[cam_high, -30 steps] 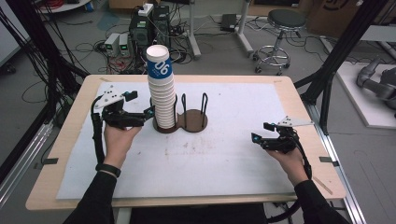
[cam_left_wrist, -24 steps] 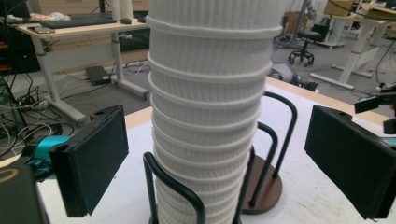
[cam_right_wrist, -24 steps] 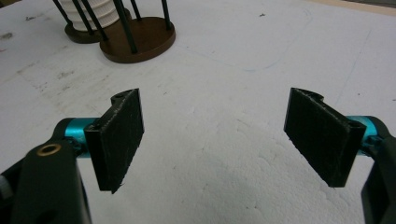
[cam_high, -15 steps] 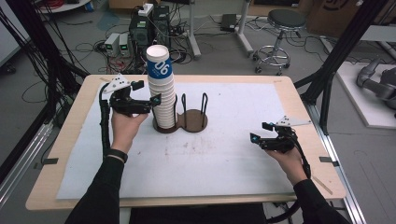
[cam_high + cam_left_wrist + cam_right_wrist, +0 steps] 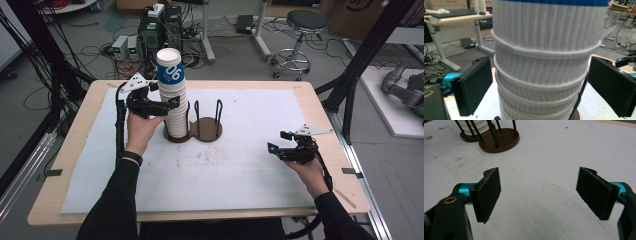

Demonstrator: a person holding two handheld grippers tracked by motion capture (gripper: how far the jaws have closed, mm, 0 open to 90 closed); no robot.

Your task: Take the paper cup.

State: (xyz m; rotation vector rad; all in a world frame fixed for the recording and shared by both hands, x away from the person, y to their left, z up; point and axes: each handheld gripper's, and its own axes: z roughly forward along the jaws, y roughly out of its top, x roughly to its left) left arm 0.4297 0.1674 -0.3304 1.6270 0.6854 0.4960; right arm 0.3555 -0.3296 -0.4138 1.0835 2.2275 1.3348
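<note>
A tall stack of white ribbed paper cups (image 5: 176, 107), topped by a blue cup marked 06, stands in the left ring of a brown two-ring wire holder (image 5: 207, 129) at the table's middle back. My left gripper (image 5: 169, 104) is raised to the stack's upper half and is open. In the left gripper view its black pads (image 5: 474, 87) flank the cup stack (image 5: 546, 62) closely, with a thin gap on each side. My right gripper (image 5: 272, 148) rests open and empty low over the white mat at the right. Its pads (image 5: 487, 192) point toward the holder (image 5: 499, 140).
A white mat (image 5: 240, 175) covers most of the wooden table (image 5: 75, 200). The holder's right ring (image 5: 210, 125) holds no cups. Beyond the table are a stool (image 5: 300, 30), electronics and cables on the floor, and black frame posts at both sides.
My left hand has moved away from me and rightward, a little higher, bringing its jaws around the cup stack. The right hand has stayed still.
</note>
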